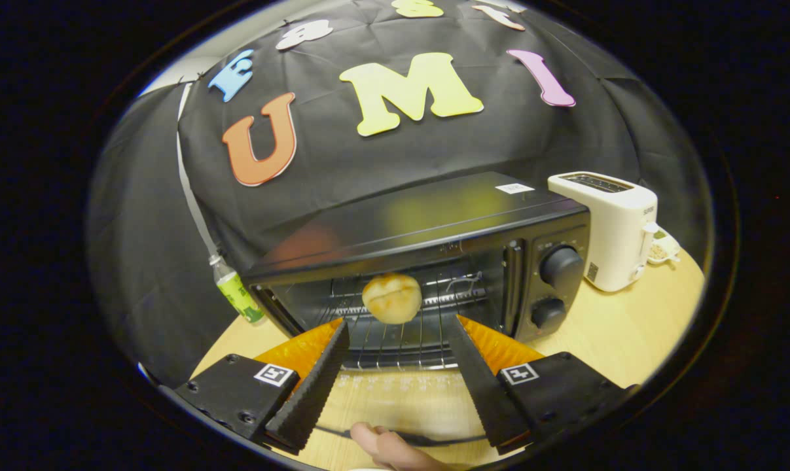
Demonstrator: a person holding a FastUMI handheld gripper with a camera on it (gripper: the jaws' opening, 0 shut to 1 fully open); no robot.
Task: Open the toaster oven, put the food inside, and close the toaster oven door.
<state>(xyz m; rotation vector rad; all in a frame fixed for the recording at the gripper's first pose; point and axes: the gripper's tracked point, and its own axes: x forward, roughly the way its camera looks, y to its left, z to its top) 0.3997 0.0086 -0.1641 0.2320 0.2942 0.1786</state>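
The black toaster oven [434,222] stands on the wooden table with its door [395,392] folded down flat toward me. A round pale bun [392,297] rests on the wire rack [401,340] near the front of the oven's cavity. My gripper [398,322] is open, its two black ribbed fingers [316,386] spread wide just before the oven's mouth. The bun lies just beyond the fingertips, and neither finger touches it. A person's finger [381,446] shows below, by the door's dark handle [434,438].
A white pop-up toaster [607,229] stands right of the oven, with a small dish [663,250] behind it. A green-labelled bottle [236,291] stands at the oven's left rear corner against the black cloth. Bare wooden table [617,327] lies right of the oven.
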